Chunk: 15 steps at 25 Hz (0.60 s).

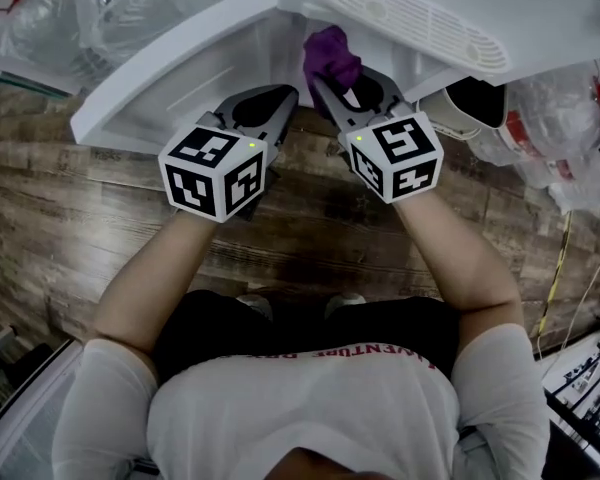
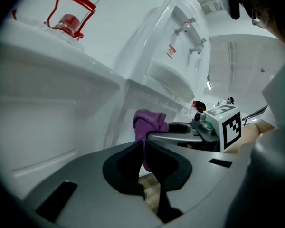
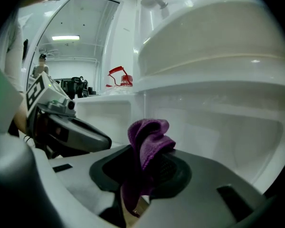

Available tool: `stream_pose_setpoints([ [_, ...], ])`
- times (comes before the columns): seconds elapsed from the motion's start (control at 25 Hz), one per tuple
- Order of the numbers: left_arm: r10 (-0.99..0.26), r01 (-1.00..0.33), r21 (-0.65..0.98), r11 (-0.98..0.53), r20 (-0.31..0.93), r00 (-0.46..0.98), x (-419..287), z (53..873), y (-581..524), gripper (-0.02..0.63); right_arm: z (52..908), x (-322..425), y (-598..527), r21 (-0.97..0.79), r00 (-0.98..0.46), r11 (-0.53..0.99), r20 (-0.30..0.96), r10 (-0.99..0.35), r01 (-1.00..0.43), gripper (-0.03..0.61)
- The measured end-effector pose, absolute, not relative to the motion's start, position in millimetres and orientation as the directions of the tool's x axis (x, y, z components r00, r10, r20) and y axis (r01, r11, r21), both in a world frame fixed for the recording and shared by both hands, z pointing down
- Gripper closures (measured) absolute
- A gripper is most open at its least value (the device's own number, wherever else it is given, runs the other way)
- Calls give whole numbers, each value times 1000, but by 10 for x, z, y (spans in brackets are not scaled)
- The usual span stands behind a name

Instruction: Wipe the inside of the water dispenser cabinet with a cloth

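Note:
A crumpled purple cloth sticks up from my right gripper, which is shut on it just in front of the white water dispenser cabinet. In the right gripper view the cloth bulges out of the closed jaws, close to the cabinet's white inner wall. My left gripper sits beside it on the left, shut with nothing held. In the left gripper view its jaws meet at the left gripper's tip, with the cloth and the right gripper just beyond.
The cabinet door hangs open to the left over the wooden floor. The drip tray juts out above the opening. Plastic bags and cables lie at the right. A red-handled bottle stands on the left.

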<state>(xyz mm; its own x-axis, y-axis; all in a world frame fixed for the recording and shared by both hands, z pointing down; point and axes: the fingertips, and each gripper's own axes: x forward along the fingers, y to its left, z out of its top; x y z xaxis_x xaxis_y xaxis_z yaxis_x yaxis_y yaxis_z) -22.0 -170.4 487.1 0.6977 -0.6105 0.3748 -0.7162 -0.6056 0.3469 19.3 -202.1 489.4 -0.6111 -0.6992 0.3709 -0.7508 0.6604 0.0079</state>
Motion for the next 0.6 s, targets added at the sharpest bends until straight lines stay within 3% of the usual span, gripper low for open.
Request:
stream_pose_setpoints([
  [0.28,-651,-768,396,-503,410,638,-359,4695,-1709,578,4874,107,-1695,-83,-660,711,457,-596,-699,472],
  [0.6,-636,-779,376,-502,450,627,-413,3520,-1182,578,3601,-110,-1040,-129,-721,770,474,-505,-625,474],
])
